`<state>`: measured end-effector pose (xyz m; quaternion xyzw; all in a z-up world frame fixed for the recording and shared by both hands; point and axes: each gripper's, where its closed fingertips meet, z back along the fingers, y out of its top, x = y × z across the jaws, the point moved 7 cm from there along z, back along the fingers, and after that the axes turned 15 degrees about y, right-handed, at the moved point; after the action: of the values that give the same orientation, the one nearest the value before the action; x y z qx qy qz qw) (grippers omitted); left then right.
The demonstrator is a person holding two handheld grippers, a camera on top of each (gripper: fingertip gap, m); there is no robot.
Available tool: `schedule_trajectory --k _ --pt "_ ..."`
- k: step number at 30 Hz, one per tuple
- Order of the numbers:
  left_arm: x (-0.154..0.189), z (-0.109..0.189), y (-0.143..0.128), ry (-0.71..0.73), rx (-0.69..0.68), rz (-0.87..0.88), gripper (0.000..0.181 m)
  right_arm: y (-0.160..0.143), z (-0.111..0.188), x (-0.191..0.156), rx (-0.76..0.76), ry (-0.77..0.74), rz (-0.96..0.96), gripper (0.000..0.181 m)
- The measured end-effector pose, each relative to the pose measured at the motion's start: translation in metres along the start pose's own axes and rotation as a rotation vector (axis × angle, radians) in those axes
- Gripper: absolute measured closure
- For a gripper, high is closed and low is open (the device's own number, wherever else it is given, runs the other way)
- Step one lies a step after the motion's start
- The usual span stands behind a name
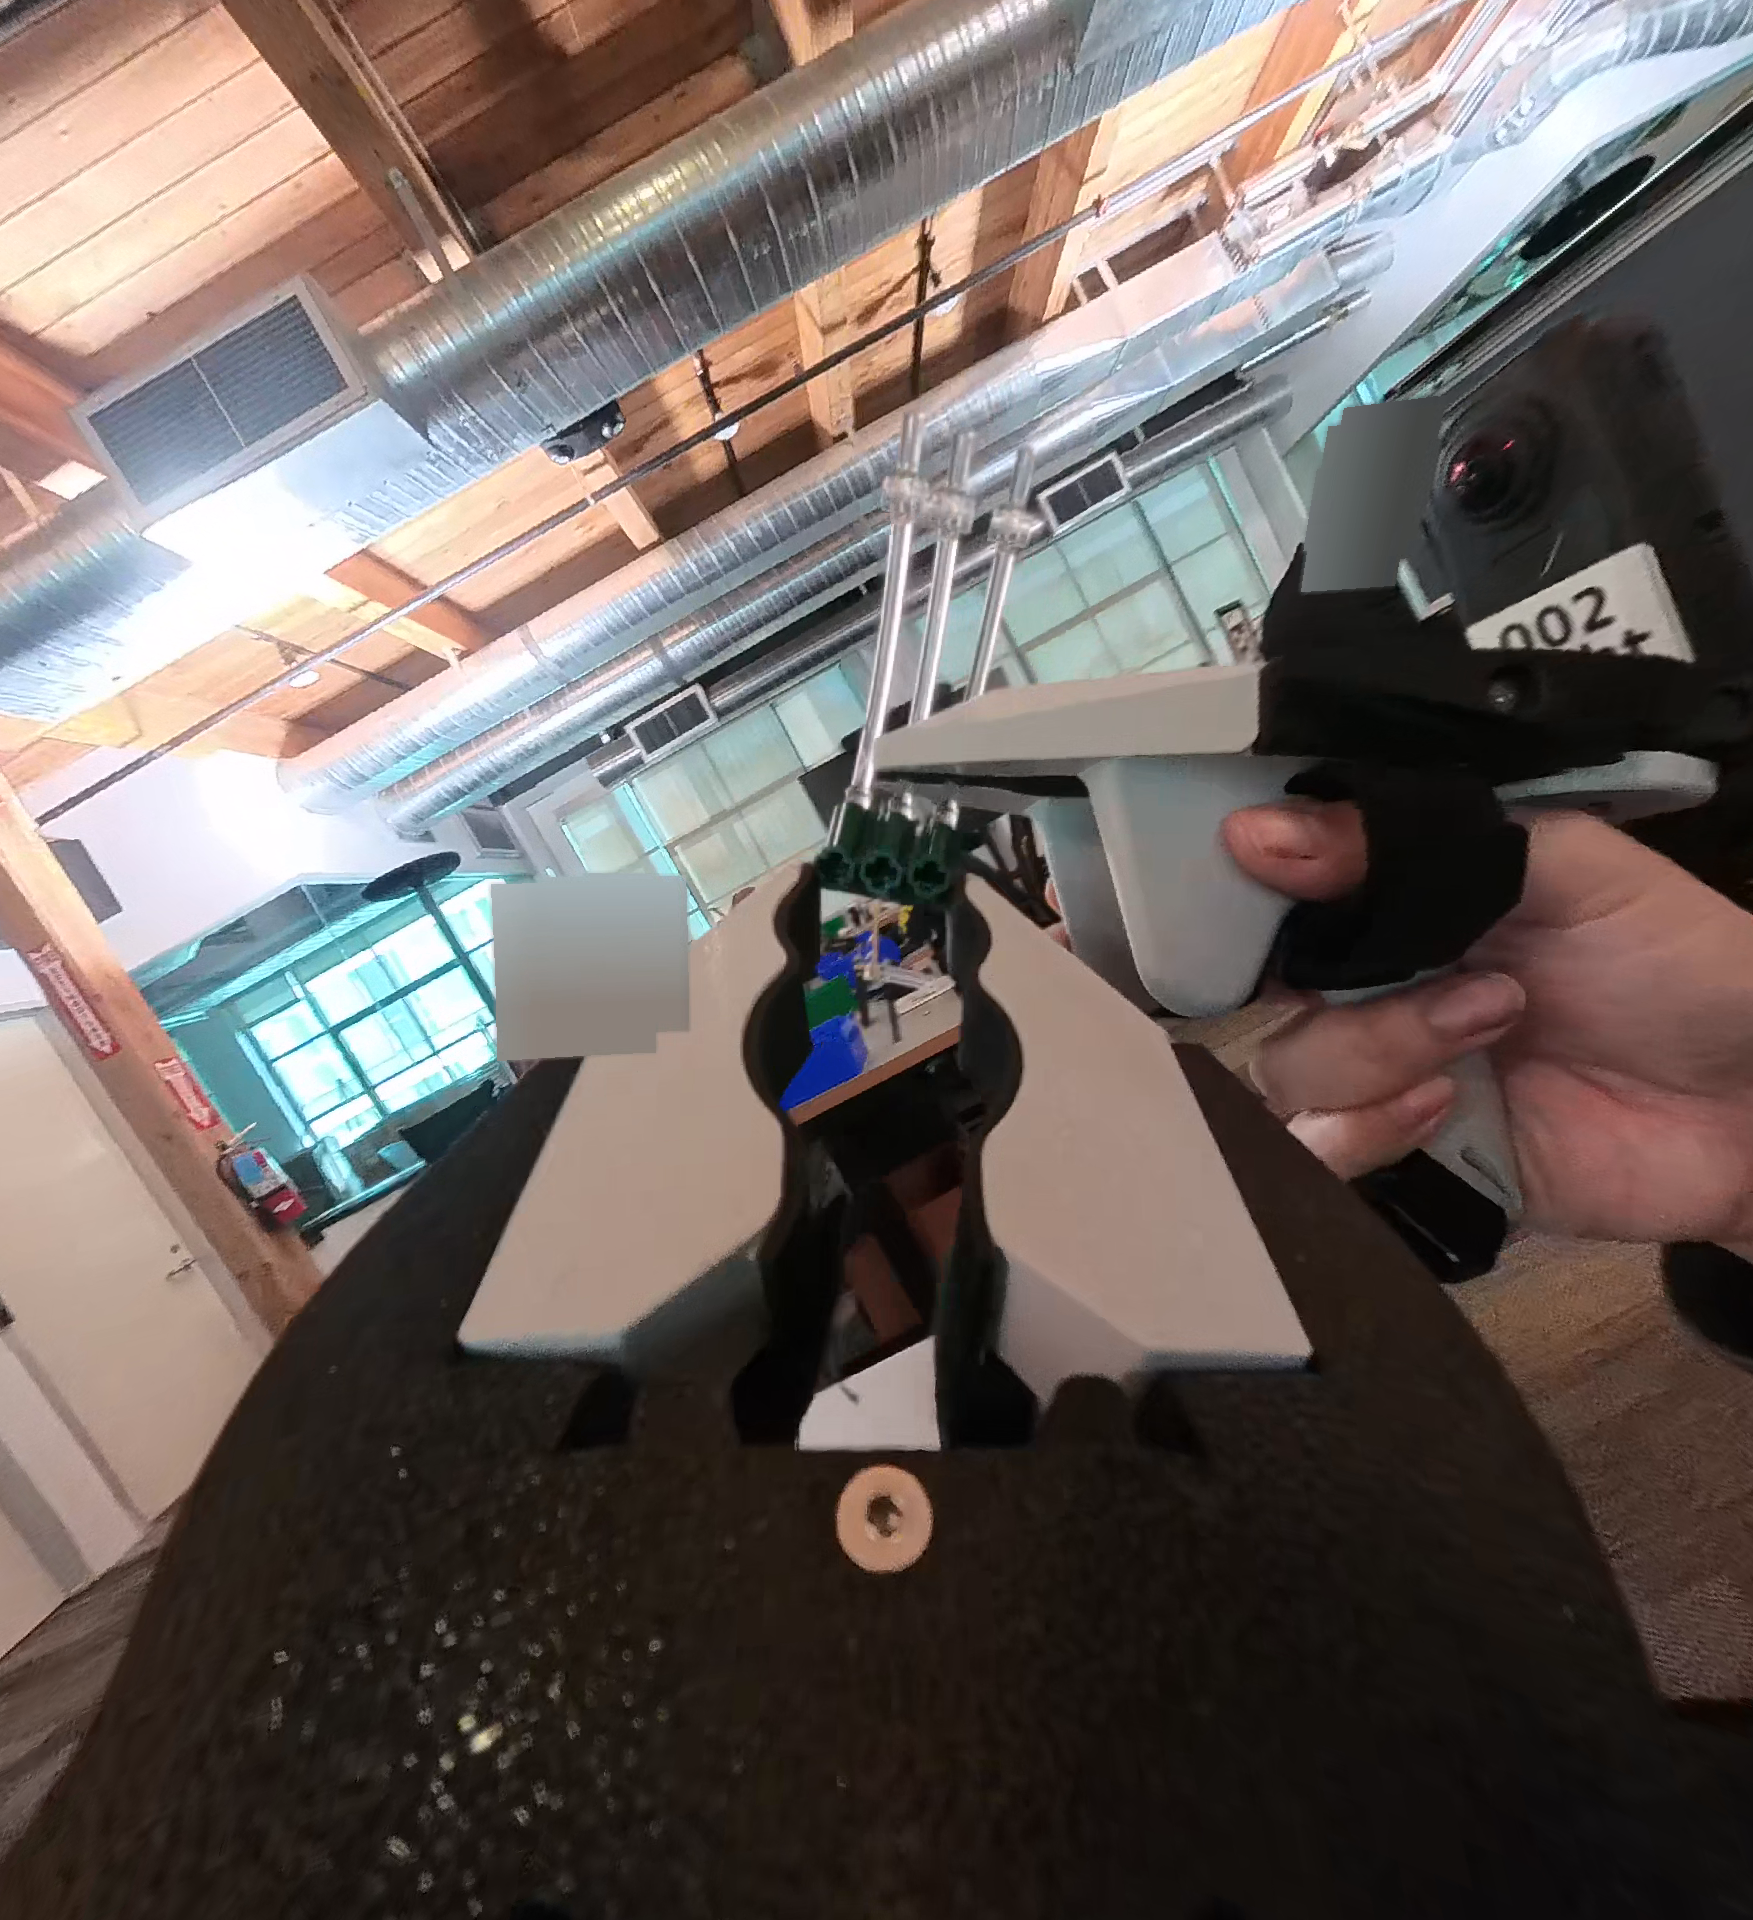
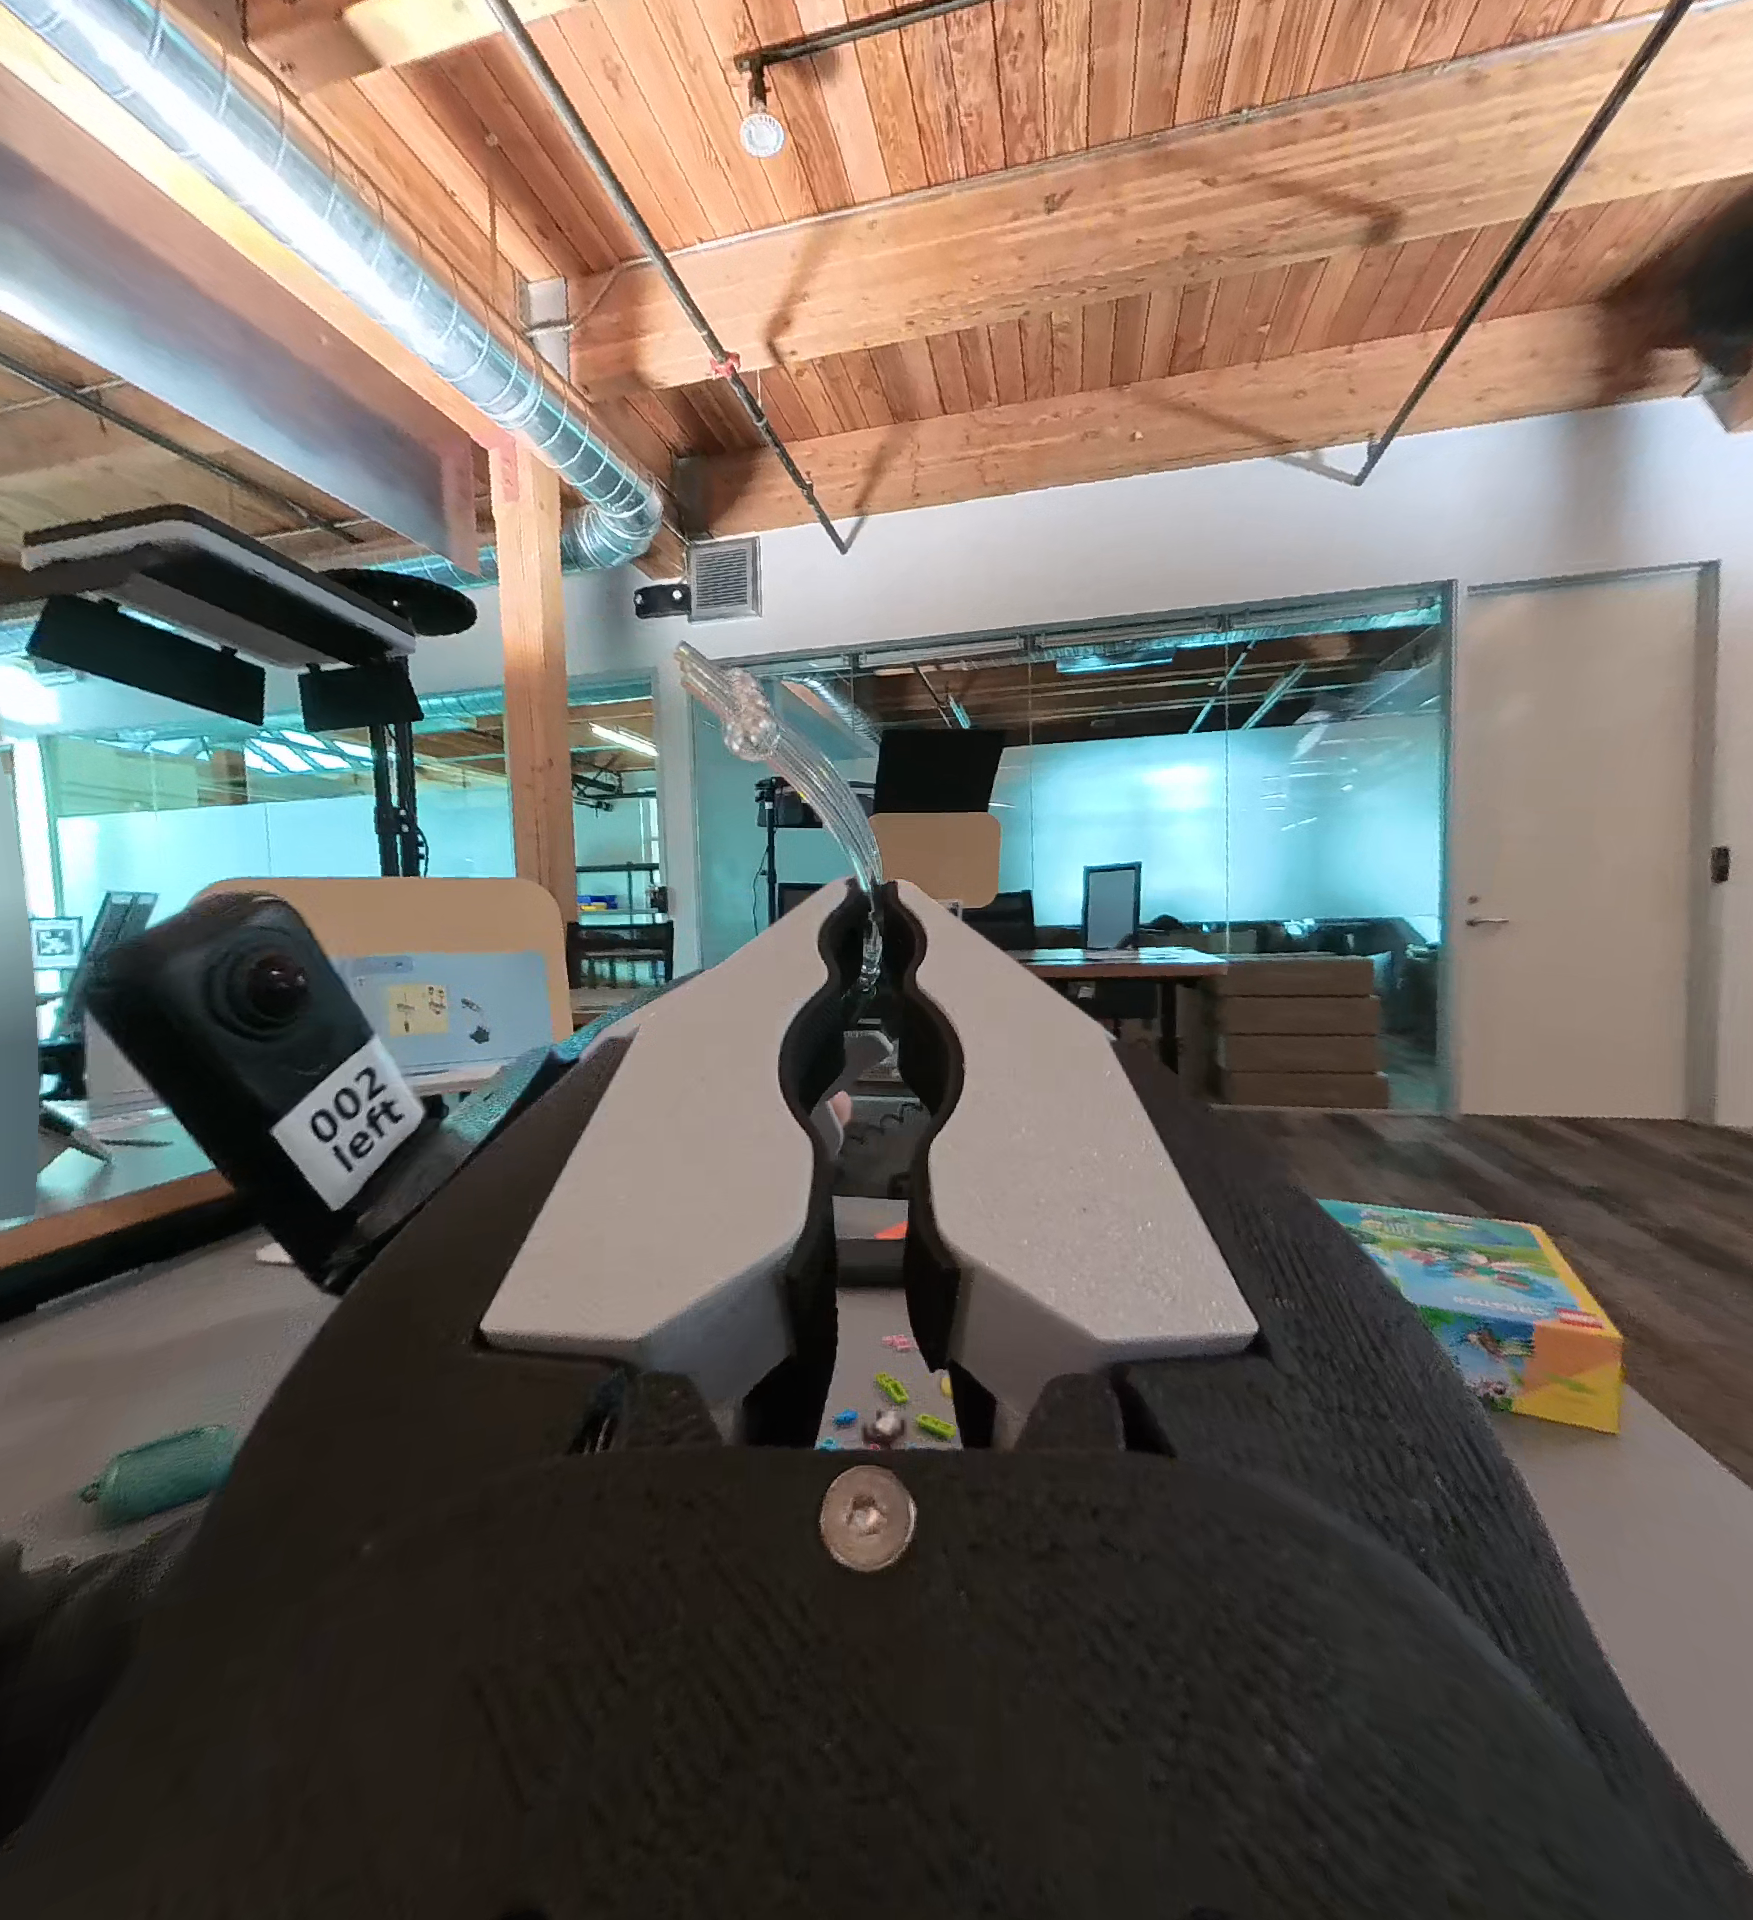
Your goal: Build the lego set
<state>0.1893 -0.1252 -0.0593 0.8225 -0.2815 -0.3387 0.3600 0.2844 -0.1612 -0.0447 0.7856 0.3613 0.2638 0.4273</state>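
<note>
In the left wrist view, my left gripper [image 1: 887,883] is shut at its tips on a small dark green lego piece [image 1: 887,868]. Three clear rods [image 1: 939,623] rise from this piece toward the ceiling. My right gripper [image 1: 898,753], held by a hand [image 1: 1599,1070], reaches in from the right across the rods just above the green piece. In the right wrist view, my right gripper [image 2: 872,899] is shut on the clear rods [image 2: 799,769], which curve up and left from its tips. The left gripper's camera [image 2: 259,1029] shows at the left. Both grippers are raised above the table.
A colourful lego box [image 2: 1485,1320] lies on the grey table [image 2: 41,1382] at the right. Several small loose pieces [image 2: 887,1403] show through the finger gap. An instruction booklet [image 2: 456,1003] stands at the back left. A teal object [image 2: 160,1465] lies at the left. My two grippers' fingertips are within a few centimetres of each other.
</note>
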Motion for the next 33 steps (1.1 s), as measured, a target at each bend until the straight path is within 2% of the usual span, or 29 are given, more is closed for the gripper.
schedule_trajectory --k 3,5,8,10,12,15,19,23,26,29,33 --pt "0.001 0.005 -0.001 0.079 -0.002 -0.043 0.160 -0.005 -0.003 0.002 0.021 0.018 -0.021 0.178" --pt "-0.005 0.012 -0.003 0.156 0.004 -0.045 0.160 -0.006 0.000 0.004 0.102 0.012 -0.035 0.169" --pt "-0.029 0.033 -0.009 0.219 -0.023 0.102 0.160 -0.013 0.018 0.017 0.208 -0.070 -0.013 0.168" --pt "-0.050 0.056 -0.012 0.276 -0.035 0.209 0.160 -0.027 0.025 0.026 0.218 -0.137 0.021 0.168" --pt "-0.068 0.082 -0.013 0.368 -0.061 0.246 0.160 -0.048 0.024 0.034 0.182 -0.179 0.062 0.167" --pt "-0.085 0.127 -0.013 0.503 -0.101 0.190 0.159 -0.083 0.013 0.047 0.119 -0.219 0.146 0.166" --pt "-0.107 0.191 -0.013 0.735 -0.154 0.089 0.159 -0.125 -0.015 0.070 0.117 -0.236 0.171 0.167" --pt "-0.125 0.247 -0.014 0.927 -0.182 -0.109 0.159 -0.158 -0.049 0.080 0.084 -0.210 0.208 0.167" --pt "-0.131 0.268 -0.020 0.957 -0.179 -0.203 0.159 -0.179 -0.061 0.086 0.040 -0.225 0.305 0.167" --pt "-0.132 0.275 -0.036 0.953 -0.205 -0.221 0.159 -0.193 -0.058 0.082 0.008 -0.212 0.356 0.167" --pt "-0.137 0.280 -0.056 0.983 -0.344 -0.269 0.159 -0.202 -0.059 0.072 -0.073 -0.166 0.464 0.167"
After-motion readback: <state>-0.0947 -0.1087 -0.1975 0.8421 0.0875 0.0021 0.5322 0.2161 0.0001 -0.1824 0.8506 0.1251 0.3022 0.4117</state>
